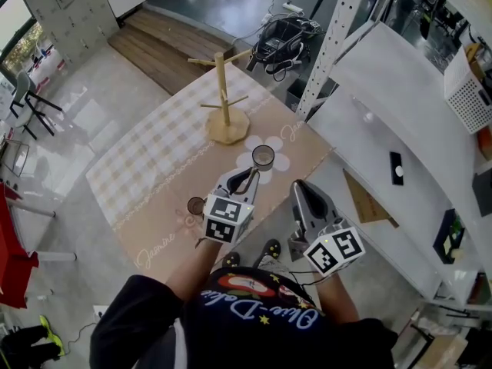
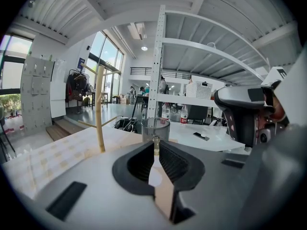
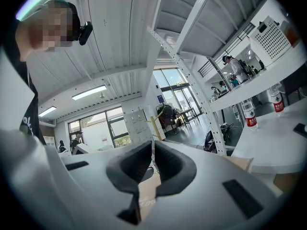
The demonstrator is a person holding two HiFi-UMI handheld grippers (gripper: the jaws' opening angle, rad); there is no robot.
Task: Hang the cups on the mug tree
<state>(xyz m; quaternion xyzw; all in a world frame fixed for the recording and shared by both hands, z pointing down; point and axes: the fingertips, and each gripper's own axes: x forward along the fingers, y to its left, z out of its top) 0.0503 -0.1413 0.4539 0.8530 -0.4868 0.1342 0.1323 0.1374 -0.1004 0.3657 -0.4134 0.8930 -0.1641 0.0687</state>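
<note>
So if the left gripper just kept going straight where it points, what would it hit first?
The left gripper holds the clear glass cup dead ahead. The wooden mug tree stands left of that line; behind looks like the white perforated shelf post, depth unclear.

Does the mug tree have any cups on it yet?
Empty. Every peg of the mug tree is bare; the left gripper holds one cup.

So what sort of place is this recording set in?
Probably an open lab or workshop hall, not a home: tall white metal shelving, a high beamed ceiling and big windows.
</note>
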